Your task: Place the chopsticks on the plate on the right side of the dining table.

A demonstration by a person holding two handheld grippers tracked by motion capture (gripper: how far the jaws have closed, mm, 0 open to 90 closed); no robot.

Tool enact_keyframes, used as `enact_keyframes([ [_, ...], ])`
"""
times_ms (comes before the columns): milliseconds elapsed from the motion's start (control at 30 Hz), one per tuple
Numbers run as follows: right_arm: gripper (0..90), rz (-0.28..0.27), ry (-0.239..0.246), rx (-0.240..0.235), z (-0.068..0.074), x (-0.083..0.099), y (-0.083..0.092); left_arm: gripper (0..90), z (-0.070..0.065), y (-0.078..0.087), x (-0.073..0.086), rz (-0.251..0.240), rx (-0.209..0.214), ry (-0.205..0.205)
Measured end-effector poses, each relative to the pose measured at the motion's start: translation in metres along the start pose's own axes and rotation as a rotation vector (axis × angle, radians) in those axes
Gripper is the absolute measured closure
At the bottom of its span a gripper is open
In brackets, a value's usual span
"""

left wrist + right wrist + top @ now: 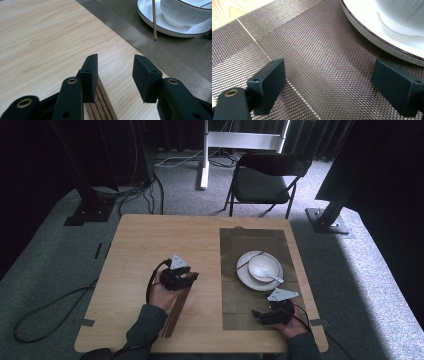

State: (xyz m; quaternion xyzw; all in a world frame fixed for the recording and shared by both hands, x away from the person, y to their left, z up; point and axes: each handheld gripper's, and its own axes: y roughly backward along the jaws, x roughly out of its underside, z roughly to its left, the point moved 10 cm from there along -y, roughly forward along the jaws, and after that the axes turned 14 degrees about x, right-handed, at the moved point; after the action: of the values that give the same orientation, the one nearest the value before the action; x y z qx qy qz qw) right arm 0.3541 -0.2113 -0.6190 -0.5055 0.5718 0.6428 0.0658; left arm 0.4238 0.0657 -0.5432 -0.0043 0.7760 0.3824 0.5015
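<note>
A bundle of dark wooden sticks (176,312) lies on the table beside the person's left hand. In the left gripper view its end (101,106) runs under the left jaw. My left gripper (191,278) (115,62) hangs just over that end, open, and nothing sits between the pads. On the woven placemat (240,245) stands a white plate (244,276) holding a white bowl (261,265) and a spoon (274,278). A single thin stick (154,20) leans on the plate rim. My right gripper (262,314) (328,75) rests low over the placemat near the plate, jaws wide open and empty.
The light wooden table (150,240) has bare room at its left and back. A black folding chair (265,180) stands behind the far edge. Cables (45,310) trail over the carpet at the left.
</note>
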Motion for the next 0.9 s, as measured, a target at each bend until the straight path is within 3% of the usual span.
enact_keyframes([
  [233,11.3,0.0,0.0,0.0,0.0,0.0,0.0,54.5,0.003,0.006,0.009,-0.002,-0.008,0.034],
  [433,11.4,0.0,0.001,0.0,0.0,0.0,0.0,54.5,0.004,0.011,0.016,0.009,-0.027,0.036],
  [900,11.3,0.0,0.001,0.0,0.0,0.0,0.0,57.1,0.012,0.016,0.037,0.074,-0.061,0.068],
])
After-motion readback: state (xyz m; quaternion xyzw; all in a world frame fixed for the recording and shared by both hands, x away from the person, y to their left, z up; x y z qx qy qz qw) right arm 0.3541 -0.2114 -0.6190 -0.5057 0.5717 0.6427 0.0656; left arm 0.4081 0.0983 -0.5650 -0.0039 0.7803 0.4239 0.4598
